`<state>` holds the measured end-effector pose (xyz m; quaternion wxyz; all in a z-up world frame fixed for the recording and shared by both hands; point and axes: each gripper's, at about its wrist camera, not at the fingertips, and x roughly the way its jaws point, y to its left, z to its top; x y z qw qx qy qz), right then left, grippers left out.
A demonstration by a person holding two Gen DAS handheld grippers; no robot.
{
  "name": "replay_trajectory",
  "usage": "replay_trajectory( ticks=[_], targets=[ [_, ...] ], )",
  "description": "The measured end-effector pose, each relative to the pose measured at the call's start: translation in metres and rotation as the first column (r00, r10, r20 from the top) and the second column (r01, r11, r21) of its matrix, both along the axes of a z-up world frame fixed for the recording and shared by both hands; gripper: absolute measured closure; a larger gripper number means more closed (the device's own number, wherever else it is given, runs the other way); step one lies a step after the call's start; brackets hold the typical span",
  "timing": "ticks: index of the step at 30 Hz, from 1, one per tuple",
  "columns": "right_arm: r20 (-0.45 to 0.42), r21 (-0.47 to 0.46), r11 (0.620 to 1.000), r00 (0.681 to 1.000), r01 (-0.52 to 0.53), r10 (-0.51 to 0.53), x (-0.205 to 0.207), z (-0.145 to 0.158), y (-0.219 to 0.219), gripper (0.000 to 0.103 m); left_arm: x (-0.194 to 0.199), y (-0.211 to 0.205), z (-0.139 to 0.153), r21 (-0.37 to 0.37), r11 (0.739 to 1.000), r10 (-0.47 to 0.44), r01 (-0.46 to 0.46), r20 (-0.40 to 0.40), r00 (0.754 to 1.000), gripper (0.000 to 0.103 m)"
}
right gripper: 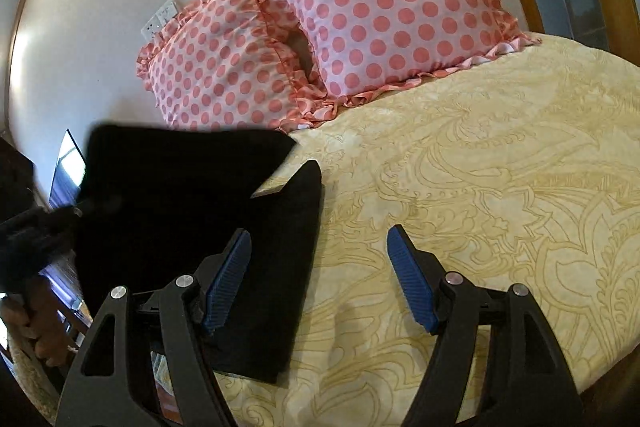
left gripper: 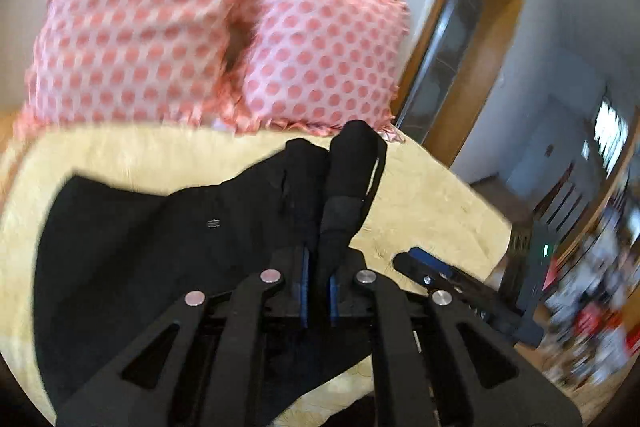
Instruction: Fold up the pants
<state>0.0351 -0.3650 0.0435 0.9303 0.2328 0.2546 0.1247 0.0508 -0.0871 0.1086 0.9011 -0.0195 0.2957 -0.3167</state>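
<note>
The black pants (left gripper: pixel 160 247) lie on a yellow patterned bedspread (left gripper: pixel 432 195). My left gripper (left gripper: pixel 319 267) is shut on a bunched fold of the pants, which sticks up between its blue pads. In the right wrist view the pants (right gripper: pixel 192 211) are lifted at the left, with a folded part lying flat below. My right gripper (right gripper: pixel 320 275) is open and empty, its left finger over the pants' edge, its right finger over bare bedspread (right gripper: pixel 500 187). The other gripper (left gripper: pixel 448 279) shows at the right of the left wrist view.
Two pink polka-dot pillows (right gripper: pixel 392 3) lean against the white wall at the head of the bed. A wooden door frame (left gripper: pixel 432 39) and cluttered room lie beyond the bed's right edge. Wall sockets (right gripper: pixel 160 19) sit behind the pillows.
</note>
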Motion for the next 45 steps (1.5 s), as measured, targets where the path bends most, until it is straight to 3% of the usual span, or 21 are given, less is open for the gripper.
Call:
replay_trajectory(
  ticks=[2, 5, 12, 14, 15, 16, 18, 19, 22, 25, 29, 30, 32, 34, 37, 40, 45],
  targets=[
    [-0.003, -0.001, 1.000, 1.000, 0.010, -0.010, 0.000, 0.000, -0.001, 0.031, -0.009, -0.023, -0.020, 0.090, 0.995, -0.052, 0.052, -0.002, 0.999, 0.096],
    [-0.005, -0.001, 1.000, 1.000, 0.031, -0.031, 0.000, 0.000, -0.005, 0.031, -0.020, -0.037, -0.060, 0.171, 0.978, -0.107, 0.118, -0.073, 0.992, 0.096],
    [0.032, -0.004, 1.000, 0.999, 0.008, -0.008, 0.006, 0.018, 0.002, 0.031, -0.032, -0.036, -0.075, 0.177, 0.976, -0.118, 0.124, -0.043, 0.992, 0.091],
    [0.060, -0.010, 1.000, 0.998, -0.020, 0.020, 0.006, 0.026, 0.008, 0.031, -0.043, -0.031, -0.072, 0.186, 0.971, -0.146, 0.148, -0.026, 0.989, 0.084],
    [0.078, -0.011, 0.999, 0.996, -0.049, 0.050, 0.006, 0.032, 0.014, 0.031, -0.043, -0.029, -0.069, 0.178, 0.970, -0.163, 0.165, -0.027, 0.986, 0.071],
    [0.093, -0.011, 0.996, 0.992, -0.083, 0.084, 0.007, 0.037, 0.019, 0.031, -0.049, -0.025, -0.065, 0.145, 0.969, -0.195, 0.198, -0.037, 0.980, 0.052],
    [0.109, -0.002, 0.989, 0.983, -0.148, 0.147, 0.009, 0.044, 0.029, 0.031, -0.055, -0.010, -0.053, 0.046, 0.970, -0.238, 0.240, -0.044, 0.970, 0.032],
    [0.108, 0.003, 0.984, 0.978, -0.180, 0.179, 0.011, 0.046, 0.035, 0.031, -0.057, -0.001, -0.047, 0.024, 0.975, -0.219, 0.219, -0.027, 0.975, 0.023],
    [0.077, 0.020, 0.965, 0.963, -0.260, 0.258, 0.021, 0.045, 0.052, 0.031, -0.053, 0.026, -0.035, 0.000, 0.994, -0.113, 0.113, 0.021, 0.993, 0.018],
    [0.027, 0.041, 0.953, 0.954, -0.300, 0.299, 0.030, 0.037, 0.063, 0.031, -0.032, 0.056, -0.038, -0.001, 0.998, 0.061, -0.061, -0.013, 0.998, 0.017],
    [-0.050, 0.016, 0.953, 0.952, -0.302, 0.303, 0.035, 0.024, 0.074, 0.028, -0.013, 0.084, -0.052, 0.036, 0.973, 0.231, -0.229, -0.068, 0.971, 0.017],
    [-0.087, 0.002, 0.954, 0.951, -0.299, 0.298, 0.037, 0.017, 0.076, 0.023, -0.009, 0.090, -0.057, 0.040, 0.965, 0.263, -0.261, -0.084, 0.961, 0.015],
    [-0.192, -0.010, 0.952, 0.935, -0.306, 0.298, 0.045, -0.002, 0.079, 0.023, -0.003, 0.099, -0.068, 0.064, 0.946, 0.323, -0.317, -0.137, 0.936, 0.014],
    [-0.168, -0.050, 0.947, 0.937, -0.317, 0.305, 0.037, -0.002, 0.082, 0.023, 0.004, 0.109, -0.081, 0.029, 0.948, 0.317, -0.318, -0.204, 0.926, 0.015],
    [-0.150, -0.057, 0.950, 0.943, -0.308, 0.296, 0.034, 0.010, 0.078, 0.023, 0.001, 0.107, -0.081, 0.034, 0.949, 0.314, -0.313, -0.181, 0.932, 0.014],
    [-0.116, -0.033, 0.974, 0.969, -0.224, 0.219, 0.044, 0.019, 0.060, 0.023, -0.003, 0.105, -0.081, 0.039, 0.951, 0.308, -0.305, -0.170, 0.936, 0.011],
    [-0.234, 0.031, 0.986, 0.958, -0.161, 0.164, 0.090, 0.004, 0.040, 0.027, -0.002, 0.104, -0.082, 0.043, 0.953, 0.303, -0.300, -0.164, 0.939, 0.009]
  ],
)
